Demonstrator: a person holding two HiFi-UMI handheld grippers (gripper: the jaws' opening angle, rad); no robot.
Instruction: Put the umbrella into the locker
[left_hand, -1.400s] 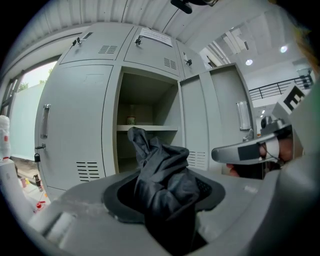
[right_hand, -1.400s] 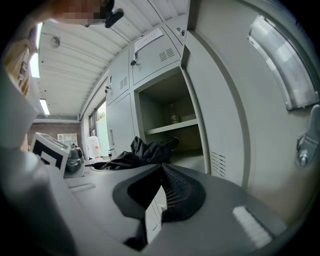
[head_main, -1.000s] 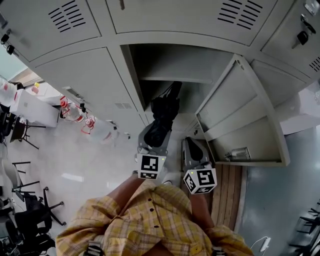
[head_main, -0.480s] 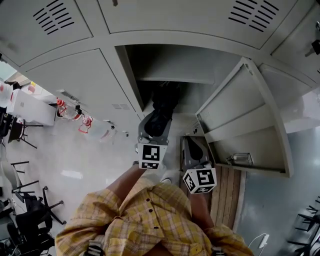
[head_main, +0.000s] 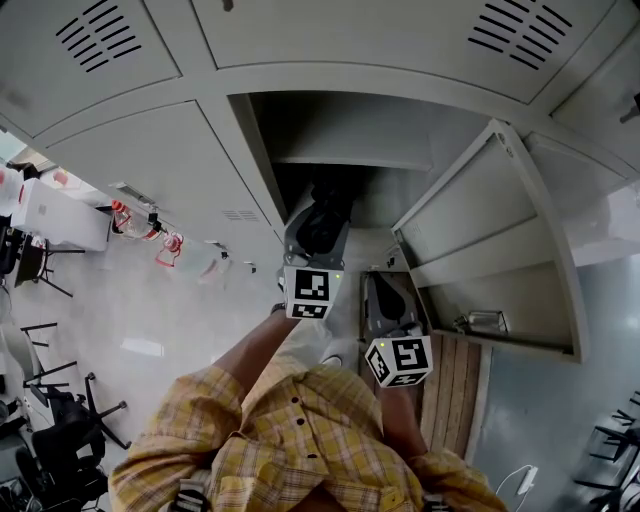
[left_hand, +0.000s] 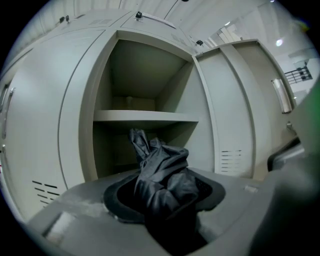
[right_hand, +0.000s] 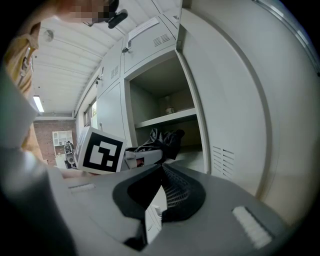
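Note:
My left gripper (head_main: 318, 238) is shut on a folded black umbrella (head_main: 328, 203) and holds it at the mouth of the open locker (head_main: 350, 140), below the inner shelf (head_main: 345, 158). In the left gripper view the crumpled black umbrella (left_hand: 162, 175) fills the gap between the jaws of the left gripper (left_hand: 165, 192), with the shelf (left_hand: 145, 116) straight ahead. My right gripper (head_main: 380, 285) hangs just right of it, in front of the open door (head_main: 480, 240). The right gripper (right_hand: 162, 170) looks shut and empty in its own view, which also shows the umbrella (right_hand: 162, 137).
The locker door (left_hand: 235, 105) stands swung open to the right. Shut lockers with vent slots (head_main: 95, 35) surround the open one. A small object (right_hand: 170, 110) sits on the shelf. Chairs (head_main: 60, 420) and a table (head_main: 55, 215) stand at the left; a wooden board (head_main: 455, 385) lies on the floor.
My left gripper has carried the umbrella forward, deeper into the locker's mouth. The right gripper has stayed where it was.

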